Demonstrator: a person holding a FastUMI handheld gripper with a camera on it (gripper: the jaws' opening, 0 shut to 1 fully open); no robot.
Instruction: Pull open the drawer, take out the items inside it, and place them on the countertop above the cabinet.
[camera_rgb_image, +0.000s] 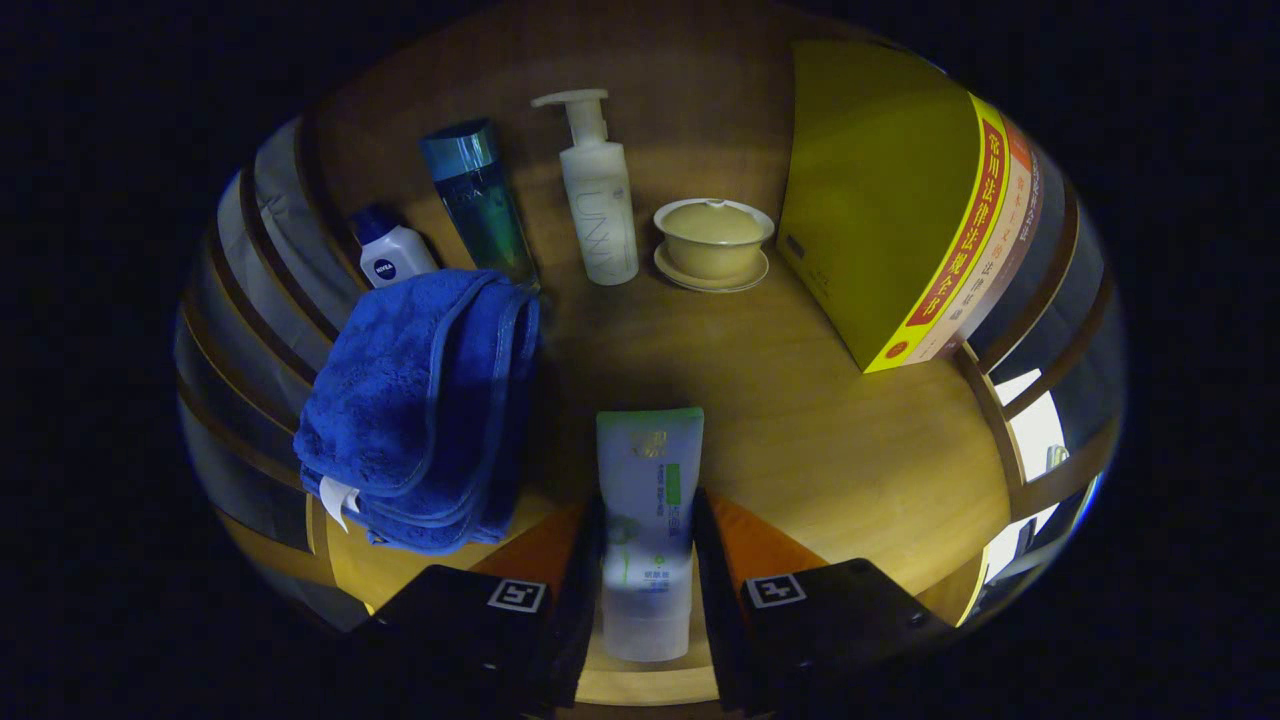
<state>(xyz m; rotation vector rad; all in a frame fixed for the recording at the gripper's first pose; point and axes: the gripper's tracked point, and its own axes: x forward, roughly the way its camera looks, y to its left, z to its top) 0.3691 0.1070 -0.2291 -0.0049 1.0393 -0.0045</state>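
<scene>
My gripper (645, 560) is shut on a white tube with a green end (648, 500), both fingers pressing its sides; the tube's flat end points forward over the wooden countertop (800, 400). Left of the fingers lies a folded blue towel (420, 410). Beyond it stand a small white bottle with a blue cap (392, 255), a tall teal bottle (480, 200) and a white pump bottle (598, 195). A cream lidded cup on a saucer (712, 245) sits further right.
A yellow book (900, 200) stands upright at the right, beyond the fingers. Wooden slats and rails (270, 260) bound the countertop on the left and right sides. A wooden back panel (680, 90) rises behind the bottles.
</scene>
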